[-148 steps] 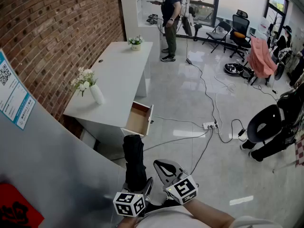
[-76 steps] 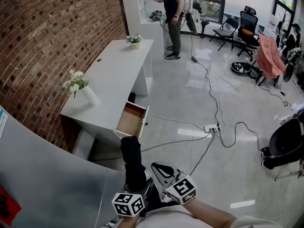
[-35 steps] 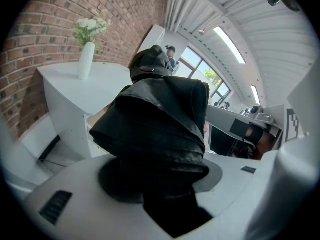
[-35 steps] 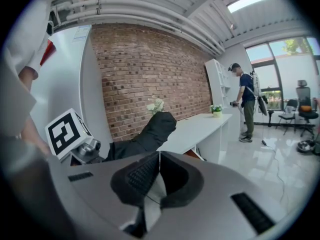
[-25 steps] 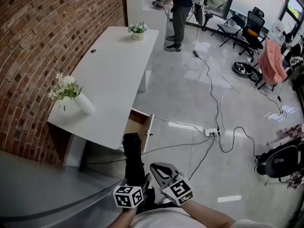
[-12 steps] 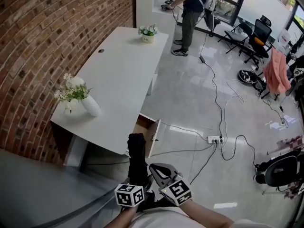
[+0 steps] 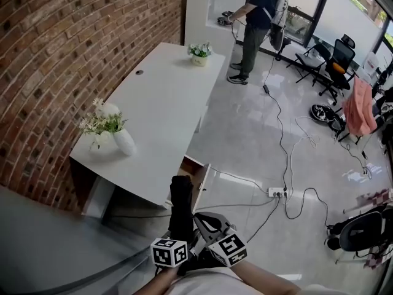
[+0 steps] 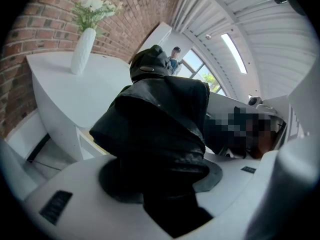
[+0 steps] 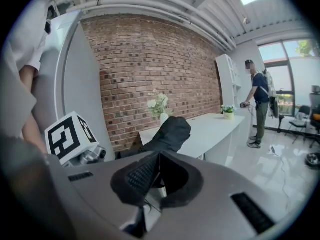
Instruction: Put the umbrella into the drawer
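Note:
A black folded umbrella [image 7: 181,206] stands up from my left gripper [image 7: 184,237], which is shut on its lower part. In the left gripper view the umbrella [image 8: 160,129] fills the space between the jaws of the left gripper [image 8: 161,186]. My right gripper [image 7: 207,223] sits close to the right of it, its black pads [image 9: 142,176] together with nothing between them. The open wooden drawer [image 7: 196,176] juts from under the white desk [image 7: 166,109], just beyond the umbrella's top. The umbrella [image 9: 170,131] also shows in the right gripper view, ahead of the right gripper [image 9: 155,179].
On the desk stand a white vase with flowers [image 7: 115,134] near its front end and a small flower pot [image 7: 199,52] at its far end. A person [image 7: 255,23] stands beyond the desk. Cables and a power strip [image 7: 277,192] lie on the floor to the right. A brick wall [image 7: 73,48] runs along the left.
The desk and its open drawer have drawn nearer, and the drawer now lies right beyond the umbrella's top. The left gripper's hold on the umbrella is unchanged, and the right stays beside it.

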